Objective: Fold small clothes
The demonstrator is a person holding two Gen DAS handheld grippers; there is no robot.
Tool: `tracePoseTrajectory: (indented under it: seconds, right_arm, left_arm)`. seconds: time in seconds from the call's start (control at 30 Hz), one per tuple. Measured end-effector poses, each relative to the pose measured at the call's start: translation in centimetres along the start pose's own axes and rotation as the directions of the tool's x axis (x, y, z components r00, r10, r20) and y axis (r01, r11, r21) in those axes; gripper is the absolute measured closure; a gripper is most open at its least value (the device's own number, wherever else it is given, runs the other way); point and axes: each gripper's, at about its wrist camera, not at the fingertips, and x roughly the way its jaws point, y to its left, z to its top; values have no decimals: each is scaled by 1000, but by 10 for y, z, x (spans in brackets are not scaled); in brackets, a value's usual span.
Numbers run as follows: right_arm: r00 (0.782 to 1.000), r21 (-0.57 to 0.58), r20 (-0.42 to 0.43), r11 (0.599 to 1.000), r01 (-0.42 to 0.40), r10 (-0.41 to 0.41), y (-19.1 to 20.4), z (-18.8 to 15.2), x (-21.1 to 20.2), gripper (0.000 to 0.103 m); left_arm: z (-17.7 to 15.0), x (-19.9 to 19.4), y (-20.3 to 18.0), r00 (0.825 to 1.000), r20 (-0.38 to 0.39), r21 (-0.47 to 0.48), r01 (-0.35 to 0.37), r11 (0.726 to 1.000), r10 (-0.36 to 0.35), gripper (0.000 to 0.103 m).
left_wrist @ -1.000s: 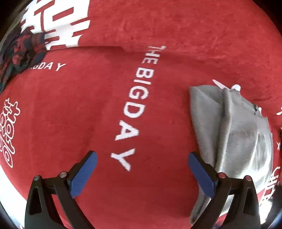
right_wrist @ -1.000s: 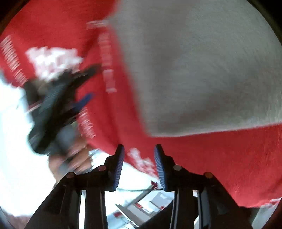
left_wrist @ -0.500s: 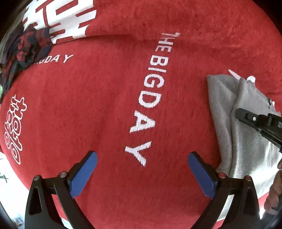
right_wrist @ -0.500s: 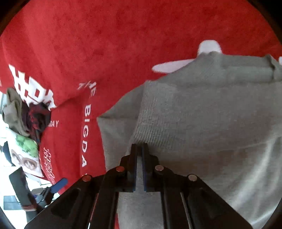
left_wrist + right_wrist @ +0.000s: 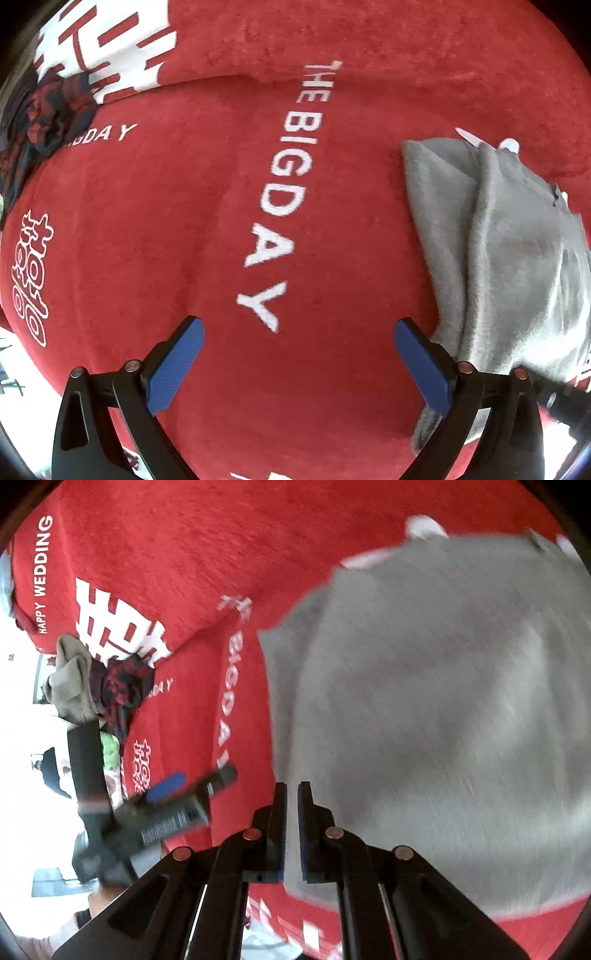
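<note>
A grey knit garment (image 5: 509, 258) lies folded on the red blanket (image 5: 184, 221), at the right of the left wrist view. It fills the right of the right wrist view (image 5: 424, 701). My left gripper (image 5: 295, 362) is open and empty above the blanket, its right finger beside the garment's near edge. My right gripper (image 5: 291, 812) has its jaws nearly together with a strip of the grey garment's left edge between them. The left gripper also shows in the right wrist view (image 5: 166, 805), blurred.
A pile of other clothes, dark red plaid (image 5: 40, 122) and olive (image 5: 74, 679), lies at the blanket's far left. The red blanket carries white lettering "THE BIG DAY" (image 5: 288, 192). A bright floor area (image 5: 29, 720) lies beyond the blanket's left edge.
The right gripper closed and came down to the grey garment's left edge. The left gripper stayed open and shifted a little; the garment's position in its view moved back left.
</note>
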Motion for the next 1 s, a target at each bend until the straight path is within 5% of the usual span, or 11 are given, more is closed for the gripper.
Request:
tracePoseTrajectory:
  seconds: [0.27,0.33,0.37,1.0]
  right_arm:
    - [1000,132,-1,991,-7,8,-44,-46,-22,90]
    - [1000,161,11,987,-14,12,-52,-51,-27,59]
    - [1000,168,18,985,-22,20,-54,-53,-30,54]
    - [997,272,29,959,-76,71,-79,-80,-41,53]
  left_arm:
    - [-5,-5,-18,1000,-8,21,4,1000,-4,0]
    - [-6,-6,-23,1000,-7,31,4,1000,-4,0]
    - [-6,-7,-26,1000,-6,36,4,999,-4,0]
    - [-20,-13,-69,998,-37,99,48,994,-45,0]
